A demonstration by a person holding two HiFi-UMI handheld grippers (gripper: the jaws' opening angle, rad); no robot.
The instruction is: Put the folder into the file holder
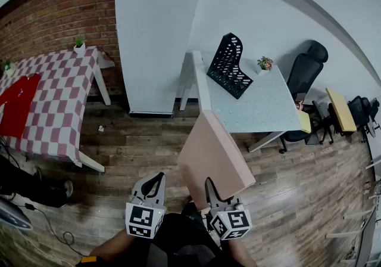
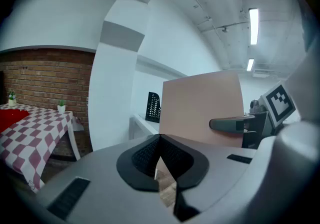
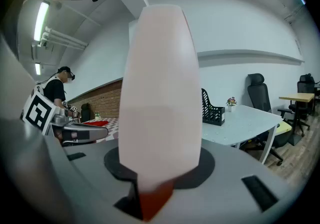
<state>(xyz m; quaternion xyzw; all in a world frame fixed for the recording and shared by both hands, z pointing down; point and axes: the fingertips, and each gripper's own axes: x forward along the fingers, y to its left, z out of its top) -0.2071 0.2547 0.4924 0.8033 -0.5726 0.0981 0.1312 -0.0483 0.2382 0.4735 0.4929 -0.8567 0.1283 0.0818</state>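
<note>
A large pink folder (image 1: 211,152) stands on edge in my right gripper (image 1: 209,193), which is shut on its lower corner. In the right gripper view the folder (image 3: 160,93) fills the middle and rises out of the jaws of the right gripper (image 3: 156,193). My left gripper (image 1: 153,186) hangs beside it to the left, shut and holding nothing. In the left gripper view the left gripper (image 2: 160,142) sits left of the folder (image 2: 200,100). The black mesh file holder (image 1: 229,66) stands at the far end of a white table (image 1: 262,105), well ahead of the folder.
A white pillar (image 1: 158,33) rises left of the white table. A checked table (image 1: 53,99) with a red cloth stands at the left. A small potted plant (image 1: 264,63) sits beside the file holder. A black office chair (image 1: 306,66) and a yellow table (image 1: 340,108) stand at the right.
</note>
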